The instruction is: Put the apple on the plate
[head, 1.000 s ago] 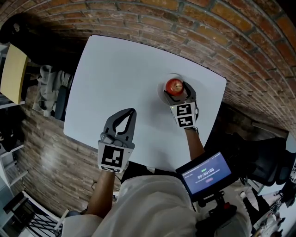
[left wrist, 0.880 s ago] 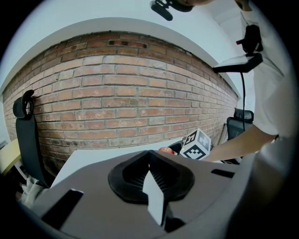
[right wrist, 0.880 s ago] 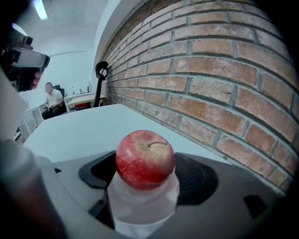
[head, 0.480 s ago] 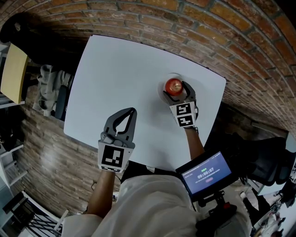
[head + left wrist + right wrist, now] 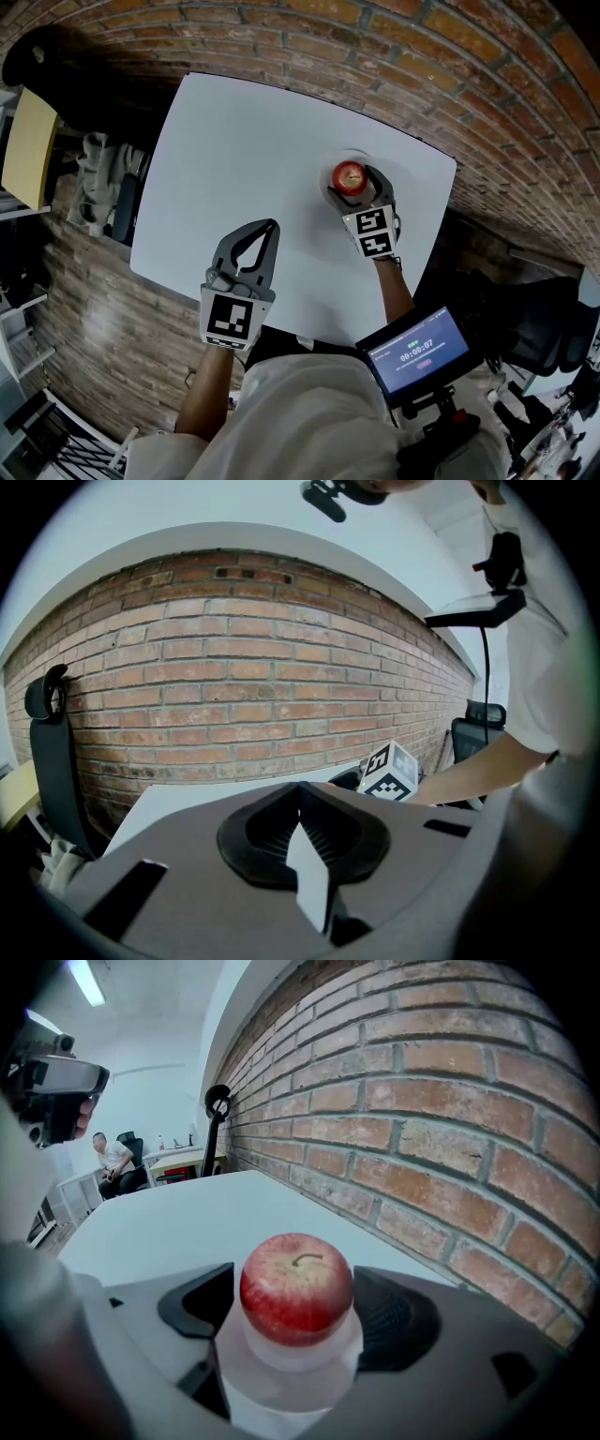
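Apple (image 5: 296, 1288) on plate (image 5: 281, 1368), right tool (image 5: 292, 1309) wide around it, seemingly not touching, left tool (image 5: 300, 794) closed, empty

The left gripper (image 5: 270, 226) and right gripper (image 5: 356, 181) are grey plastic with black ribbed pads (image 5: 397, 1320); each carries a white cube (image 5: 231, 319) printed with black square markers; the shirt (image 5: 300, 417) is pale and short-sleeved.

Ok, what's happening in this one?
A person holds a gripper in each hand over a white table. The apple sits on the small white plate, with the right gripper around it, jaws apart and not clamping it. The left gripper hangs shut and empty nearer the person.
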Demonstrator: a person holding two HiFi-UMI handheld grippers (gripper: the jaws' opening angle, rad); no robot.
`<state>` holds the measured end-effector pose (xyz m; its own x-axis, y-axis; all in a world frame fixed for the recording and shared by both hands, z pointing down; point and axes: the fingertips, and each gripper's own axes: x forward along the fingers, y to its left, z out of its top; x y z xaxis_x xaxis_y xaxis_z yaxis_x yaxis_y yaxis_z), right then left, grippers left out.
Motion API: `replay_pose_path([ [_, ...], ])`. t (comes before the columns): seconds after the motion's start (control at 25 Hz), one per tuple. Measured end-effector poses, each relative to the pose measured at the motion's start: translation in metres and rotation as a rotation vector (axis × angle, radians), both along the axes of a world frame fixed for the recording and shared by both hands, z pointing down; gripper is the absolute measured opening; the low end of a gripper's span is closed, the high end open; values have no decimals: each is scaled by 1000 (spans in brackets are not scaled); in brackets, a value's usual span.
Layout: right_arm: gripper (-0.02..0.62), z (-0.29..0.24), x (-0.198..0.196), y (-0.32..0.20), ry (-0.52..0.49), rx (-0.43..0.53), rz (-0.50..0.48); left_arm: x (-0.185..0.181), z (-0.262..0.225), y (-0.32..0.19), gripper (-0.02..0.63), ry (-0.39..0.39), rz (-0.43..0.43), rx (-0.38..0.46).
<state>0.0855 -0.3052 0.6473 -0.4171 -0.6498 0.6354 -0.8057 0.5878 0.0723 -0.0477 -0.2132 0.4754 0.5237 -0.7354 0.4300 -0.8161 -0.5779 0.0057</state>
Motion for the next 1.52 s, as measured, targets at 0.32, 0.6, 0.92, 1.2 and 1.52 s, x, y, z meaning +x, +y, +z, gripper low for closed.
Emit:
replay_pose_path([
  [0.32,380,-17,7,0,14,35,29,4,-14,0,5,27,15,29],
  [0.6,379,-44,13,3,-10,87,67,4,-23,5,5,48,27,50],
  [0.92,377,-71,7,13,-10,139,75,-1,-31,13,5,63,34,65],
  [1.2,337,-94,14,29,-6,161,108,-2,-50,15,5,84,48,96],
  [1.52,258,-133,13,49,-52,239,131,2,-65,24,5,118,65,121],
])
